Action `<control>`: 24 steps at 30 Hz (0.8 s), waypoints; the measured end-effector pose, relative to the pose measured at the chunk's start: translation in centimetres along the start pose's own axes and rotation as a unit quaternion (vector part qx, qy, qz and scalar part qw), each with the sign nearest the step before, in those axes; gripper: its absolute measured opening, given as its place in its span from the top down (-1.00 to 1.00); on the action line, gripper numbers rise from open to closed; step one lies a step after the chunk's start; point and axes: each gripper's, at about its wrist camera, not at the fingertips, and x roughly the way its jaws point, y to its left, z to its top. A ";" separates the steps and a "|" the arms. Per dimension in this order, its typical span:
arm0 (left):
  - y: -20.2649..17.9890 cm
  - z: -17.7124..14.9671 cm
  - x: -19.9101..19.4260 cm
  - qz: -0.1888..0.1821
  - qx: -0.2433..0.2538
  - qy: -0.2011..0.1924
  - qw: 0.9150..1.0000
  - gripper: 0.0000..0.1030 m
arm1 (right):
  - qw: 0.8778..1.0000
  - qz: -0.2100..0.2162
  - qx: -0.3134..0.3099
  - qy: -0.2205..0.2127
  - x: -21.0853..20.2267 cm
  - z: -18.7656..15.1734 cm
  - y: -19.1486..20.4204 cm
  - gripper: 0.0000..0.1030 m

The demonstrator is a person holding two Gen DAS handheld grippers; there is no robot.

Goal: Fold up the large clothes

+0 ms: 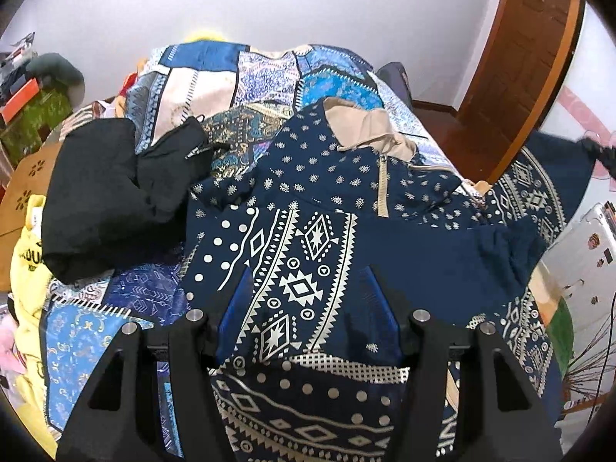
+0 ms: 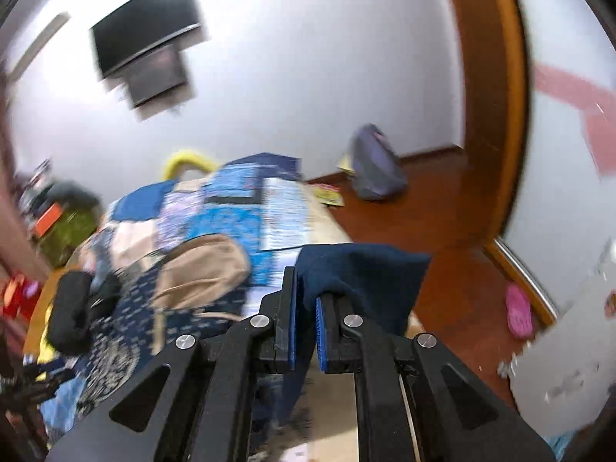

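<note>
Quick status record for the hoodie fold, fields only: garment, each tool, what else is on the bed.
garment: navy patterned hoodie spread on the patchwork bedspread, beige hood toward the far end
left tool: open, over the hoodie's printed panel, pads not pressing on cloth
right tool: shut on a plain navy cuff of the hoodie, lifted off the bed
other clothes: black garment beside the hoodie; yellow garment at the bed's edge

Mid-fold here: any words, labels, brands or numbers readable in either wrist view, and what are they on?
"QUA": partial dark lettering on the yellow garment at the bed's left edge; the rest is cut off, and a smaller line beneath is too small to read.
Stickers on the white appliance: too small to read.
Navy patterned hoodie: geometric motifs only, no text.
Right wrist view: too blurred; nothing legible.
</note>
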 end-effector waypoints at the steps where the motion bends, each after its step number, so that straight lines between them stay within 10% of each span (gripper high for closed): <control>1: 0.0 -0.1 -0.3 0.000 0.001 -0.002 1.000 -0.14 | 1.000 0.011 -0.014 0.004 0.1 -0.1 1.4 0.86; 14: 2.6 -2.8 -2.6 0.011 -0.002 -0.004 1.000 -0.14 | 0.980 0.096 -0.066 0.161 6.7 -8.2 12.5 0.86; 24: 3.2 -4.5 -1.5 0.005 -0.004 0.021 1.000 -0.14 | 0.949 0.075 -0.101 0.289 10.0 -15.6 14.6 0.76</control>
